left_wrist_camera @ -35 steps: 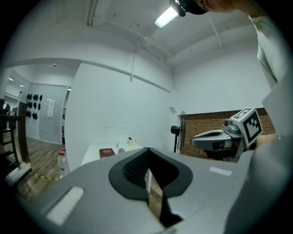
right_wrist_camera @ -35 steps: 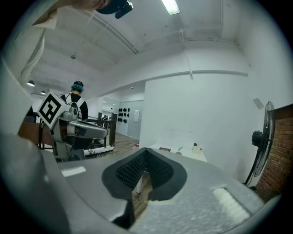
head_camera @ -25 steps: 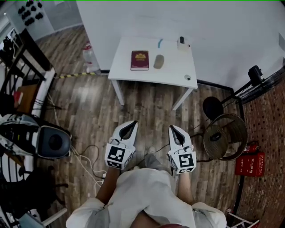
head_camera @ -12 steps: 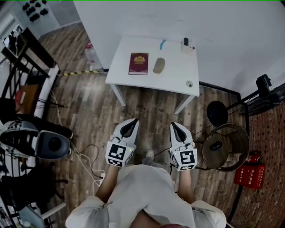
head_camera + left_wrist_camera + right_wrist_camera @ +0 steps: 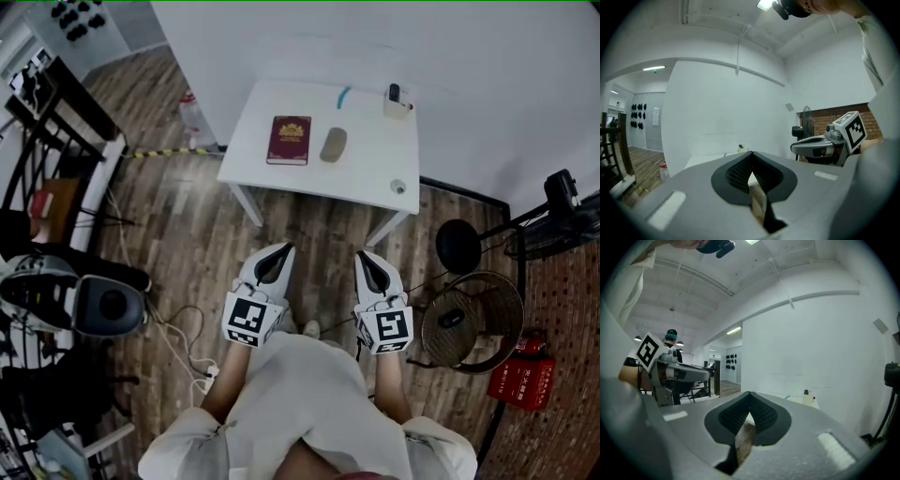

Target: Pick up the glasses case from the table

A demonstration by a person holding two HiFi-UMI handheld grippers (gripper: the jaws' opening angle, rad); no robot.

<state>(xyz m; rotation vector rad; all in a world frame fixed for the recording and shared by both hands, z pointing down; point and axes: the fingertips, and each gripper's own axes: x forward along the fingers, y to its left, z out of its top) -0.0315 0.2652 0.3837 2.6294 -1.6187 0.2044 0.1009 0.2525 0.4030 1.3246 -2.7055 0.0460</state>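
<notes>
Left gripper [image 5: 281, 251], right gripper [image 5: 364, 256] before table [image 5: 366, 173]; glasses case [image 5: 333, 144] beside book [image 5: 289, 140]

Open wood floor [image 5: 309, 234] up to table [image 5: 367, 176]; red book [image 5: 289, 140] just left of glasses case [image 5: 333, 144].

1. I've got wood-plank floor [image 5: 187, 216] underfoot and a plain white wall [image 5: 487, 66] ahead.
2. A white tabletop [image 5: 361, 173] stands against that wall.
3. On the right are a black stool [image 5: 457, 246], a round wicker chair [image 5: 492, 309] and a brick wall [image 5: 825, 117].
4. The ceiling lamp [image 5: 765, 4] is lit.
</notes>
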